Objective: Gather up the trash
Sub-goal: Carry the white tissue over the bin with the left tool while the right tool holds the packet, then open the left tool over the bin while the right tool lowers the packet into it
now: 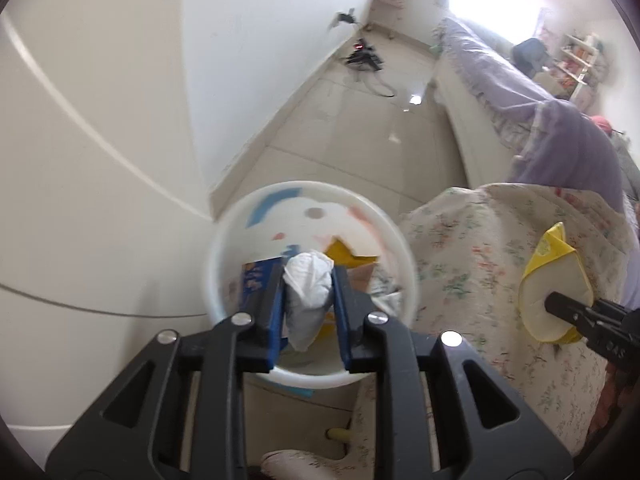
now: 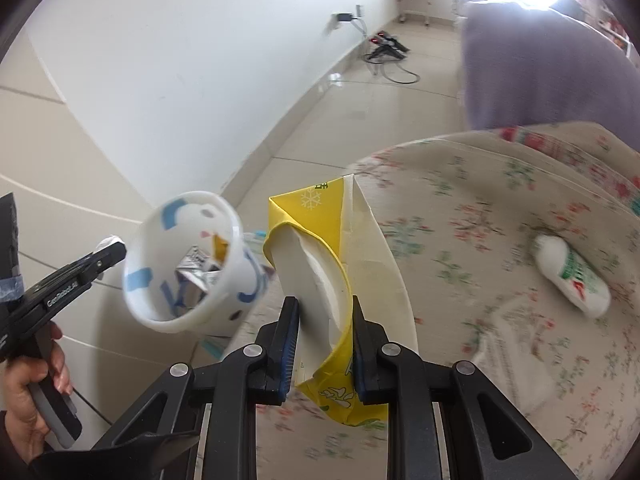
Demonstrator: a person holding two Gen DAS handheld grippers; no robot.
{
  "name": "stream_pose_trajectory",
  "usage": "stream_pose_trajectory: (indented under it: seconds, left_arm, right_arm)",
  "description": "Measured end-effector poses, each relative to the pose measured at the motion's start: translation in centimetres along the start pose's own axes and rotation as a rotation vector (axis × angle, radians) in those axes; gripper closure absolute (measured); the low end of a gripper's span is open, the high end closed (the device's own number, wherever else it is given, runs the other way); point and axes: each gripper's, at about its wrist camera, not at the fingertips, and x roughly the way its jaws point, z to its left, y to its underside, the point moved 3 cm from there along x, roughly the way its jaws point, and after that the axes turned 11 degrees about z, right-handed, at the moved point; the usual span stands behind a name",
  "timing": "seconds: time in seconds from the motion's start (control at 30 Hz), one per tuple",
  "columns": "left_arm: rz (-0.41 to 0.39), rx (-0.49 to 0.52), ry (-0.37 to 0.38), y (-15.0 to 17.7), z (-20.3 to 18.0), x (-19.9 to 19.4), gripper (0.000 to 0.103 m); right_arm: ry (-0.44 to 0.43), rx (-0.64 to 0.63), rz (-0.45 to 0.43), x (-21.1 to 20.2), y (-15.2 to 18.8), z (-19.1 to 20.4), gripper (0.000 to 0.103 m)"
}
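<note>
My left gripper (image 1: 308, 292) is shut on a crumpled white tissue (image 1: 308, 280) and holds it over the mouth of a white bin (image 1: 224, 240) with blue marks. The bin holds a blue carton (image 1: 256, 280) and yellow scraps. My right gripper (image 2: 325, 328) is shut on a yellow and white wrapper (image 2: 316, 216) above the floral bedcover (image 2: 480, 240). In the right wrist view the bin (image 2: 140, 248) is to the left, with the left gripper (image 2: 108, 252) at its rim. In the left wrist view the wrapper (image 1: 552, 276) and right gripper (image 1: 560, 304) are at the right.
A white bottle (image 2: 572, 276) with a green and red label lies on the bedcover at the right. A purple blanket (image 2: 540, 60) covers the bed behind. Cables and a power strip (image 2: 388, 48) lie on the tiled floor by the white wall.
</note>
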Motion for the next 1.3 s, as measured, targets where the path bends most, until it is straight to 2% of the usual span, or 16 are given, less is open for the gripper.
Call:
stream_pose_trajectory:
  seconds: [0.03, 0.07, 0.1, 0.13, 0.33, 0.73, 0.77, 0.8, 0.83, 0.87, 0.9, 1.03, 1.17, 1.2, 1.27, 1.3]
  left_arm:
    - [0.024, -0.008, -0.009, -0.1, 0.4, 0.2, 0.053]
    - [0.037, -0.026, -0.016, 0.0, 1.0, 0.3, 0.044]
    - [0.04, -0.041, -0.023, 0.0, 1.4, 0.2, 0.027]
    - [0.045, -0.06, -0.045, 0.0, 2.0, 0.2, 0.018]
    - [0.057, -0.026, -0.148, 0.9, 3.2, 0.3, 0.012]
    - [0.088, 0.022, -0.179, 2.1, 4.0, 0.6, 0.011]
    - [0.089, 0.03, -0.185, 2.2, 4.0, 0.6, 0.011]
    - [0.089, 0.038, -0.19, 2.3, 4.0, 0.6, 0.011]
    - [0.089, 0.046, -0.197, 2.4, 3.9, 0.6, 0.011]
    - [0.091, 0.05, -0.2, 2.4, 3.9, 0.7, 0.011]
    - [0.093, 0.052, -0.201, 2.4, 3.9, 0.7, 0.011]
    - [0.099, 0.048, -0.195, 2.3, 4.1, 0.7, 0.011]
    - [0.111, 0.015, -0.172, 2.3, 4.3, 0.9, 0.011]
    - [0.115, 0.003, -0.16, 2.2, 4.4, 0.9, 0.011]
    - [0.117, -0.015, -0.142, 2.2, 4.6, 0.9, 0.011]
    - [0.114, -0.016, -0.138, 2.2, 4.6, 0.8, 0.011]
  right_arm:
    - [-0.015, -0.012, 0.003, 0.3, -0.1, 0.8, 0.079]
    - [-0.027, -0.021, 0.007, 0.5, -0.3, 1.3, 0.079]
    - [-0.034, -0.026, 0.009, 0.6, -0.3, 1.7, 0.079]
    - [-0.045, -0.038, 0.013, 0.9, -0.4, 2.4, 0.079]
    - [-0.092, -0.081, 0.025, 3.0, -1.5, 6.2, 0.079]
    - [-0.224, -0.143, 0.009, 6.0, -3.9, 11.5, 0.073]
    - [-0.243, -0.141, 0.003, 6.0, -4.0, 11.6, 0.071]
    - [-0.253, -0.138, 0.004, 6.0, -4.0, 11.6, 0.058]
    - [-0.268, -0.127, 0.014, 6.2, -4.0, 11.7, 0.037]
    - [-0.27, -0.115, 0.007, 6.2, -4.1, 11.7, 0.031]
    - [-0.273, -0.11, -0.005, 6.1, -4.1, 11.7, 0.031]
    - [-0.258, -0.106, -0.024, 5.4, -4.1, 11.1, 0.031]
    - [-0.291, -0.081, -0.02, 5.4, -4.1, 10.3, 0.031]
    - [-0.29, -0.071, -0.01, 5.7, -4.0, 10.1, 0.035]
    - [-0.288, -0.058, 0.029, 6.8, -3.9, 9.9, 0.054]
    - [-0.287, -0.057, 0.045, 7.3, -4.1, 9.9, 0.068]
